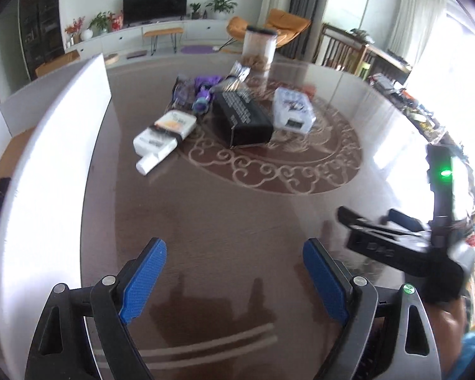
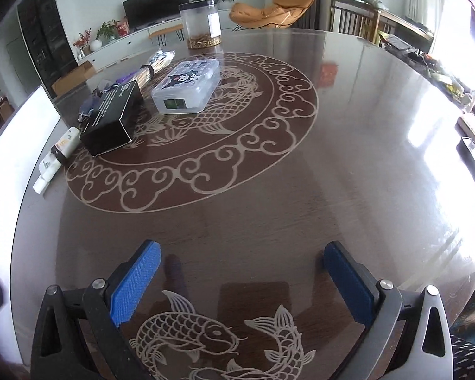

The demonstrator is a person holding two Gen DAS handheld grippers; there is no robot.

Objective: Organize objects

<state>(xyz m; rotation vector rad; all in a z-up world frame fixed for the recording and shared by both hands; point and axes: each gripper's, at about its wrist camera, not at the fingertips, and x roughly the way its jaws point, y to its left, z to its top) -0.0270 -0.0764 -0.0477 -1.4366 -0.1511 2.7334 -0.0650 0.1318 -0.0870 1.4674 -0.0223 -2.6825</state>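
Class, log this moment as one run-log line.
left gripper: open, empty | right gripper: open, empty | black box, clear case: untouched on table

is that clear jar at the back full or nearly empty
Nearly empty. The clear jar stands upright with its dark lid on, and only a shallow brownish layer of contents shows at its bottom; the rest looks clear.

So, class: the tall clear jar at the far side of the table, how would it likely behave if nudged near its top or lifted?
The jar stands upright and tall on a narrow base, so a high nudge may tip it. Its fill sits only at the bottom, so it is probably light. The glossy table suggests a low push might slide it.
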